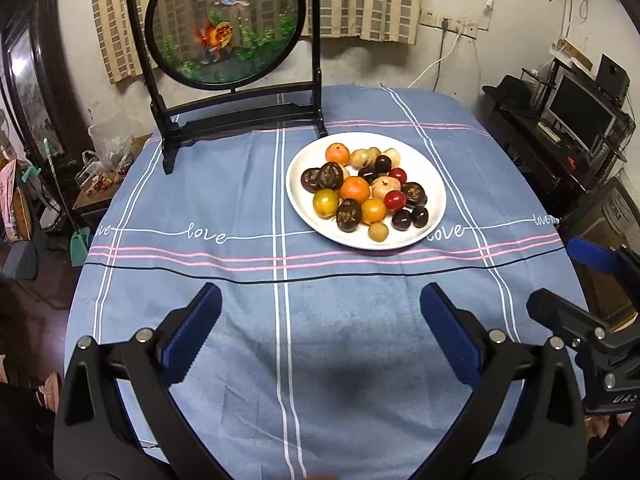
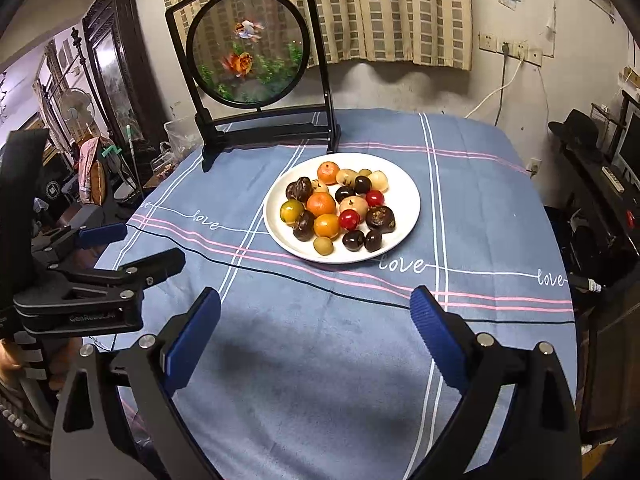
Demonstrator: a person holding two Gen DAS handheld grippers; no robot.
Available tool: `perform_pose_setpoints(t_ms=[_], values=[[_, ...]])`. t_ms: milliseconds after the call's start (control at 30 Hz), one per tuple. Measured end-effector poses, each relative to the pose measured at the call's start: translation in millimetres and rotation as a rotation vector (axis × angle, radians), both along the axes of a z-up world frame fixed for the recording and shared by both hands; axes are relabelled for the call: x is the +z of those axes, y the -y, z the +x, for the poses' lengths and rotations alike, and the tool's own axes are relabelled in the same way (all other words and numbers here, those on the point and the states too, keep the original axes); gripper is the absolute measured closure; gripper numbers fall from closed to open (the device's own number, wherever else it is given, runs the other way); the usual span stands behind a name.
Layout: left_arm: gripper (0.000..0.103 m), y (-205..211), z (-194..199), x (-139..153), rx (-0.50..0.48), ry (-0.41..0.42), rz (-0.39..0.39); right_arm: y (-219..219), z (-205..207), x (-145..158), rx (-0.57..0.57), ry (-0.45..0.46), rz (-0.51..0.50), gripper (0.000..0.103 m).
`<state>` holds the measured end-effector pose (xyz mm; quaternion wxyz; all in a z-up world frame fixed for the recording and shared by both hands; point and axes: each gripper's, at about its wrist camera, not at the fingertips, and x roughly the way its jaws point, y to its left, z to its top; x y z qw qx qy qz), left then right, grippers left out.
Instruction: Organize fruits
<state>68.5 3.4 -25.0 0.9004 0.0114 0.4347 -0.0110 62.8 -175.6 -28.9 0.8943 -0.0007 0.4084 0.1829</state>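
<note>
Both pairs of fingers, left gripper (image 1: 320,308) and right gripper (image 2: 316,312), spread wide and empty over the blue-clothed counter (image 1: 340,340). Fruits (image 1: 360,190) piled on the white plate (image 1: 434,216) ahead of them, goldfish screen (image 1: 226,24) beyond.

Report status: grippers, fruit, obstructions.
Left gripper open, empty. Right gripper open, empty. Fruits all piled on white plate. Nothing blocking.

Blk tool (image 1: 320,320), blue pads (image 1: 192,328).
</note>
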Motion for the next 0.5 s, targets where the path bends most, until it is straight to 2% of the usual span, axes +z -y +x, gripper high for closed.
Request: perform_pose_setpoints(t_ms=[133, 233, 500], values=[[0.002, 5.9, -3.3, 2.2, -0.004, 0.042, 0.043, 2.1, 0.8, -1.8, -0.014, -0.014, 0.008, 0.007], [0.002, 6.2, 0.2, 1.4, -0.028, 0.023, 0.005, 4.3, 2.2, -1.6, -0.024, -0.019, 0.015, 0.007], [0.002, 8.2, 2.3, 2.3, -0.034, 0.017, 0.001, 3.6, 3.2, -2.3, -0.020, -0.023, 0.018, 0.007]])
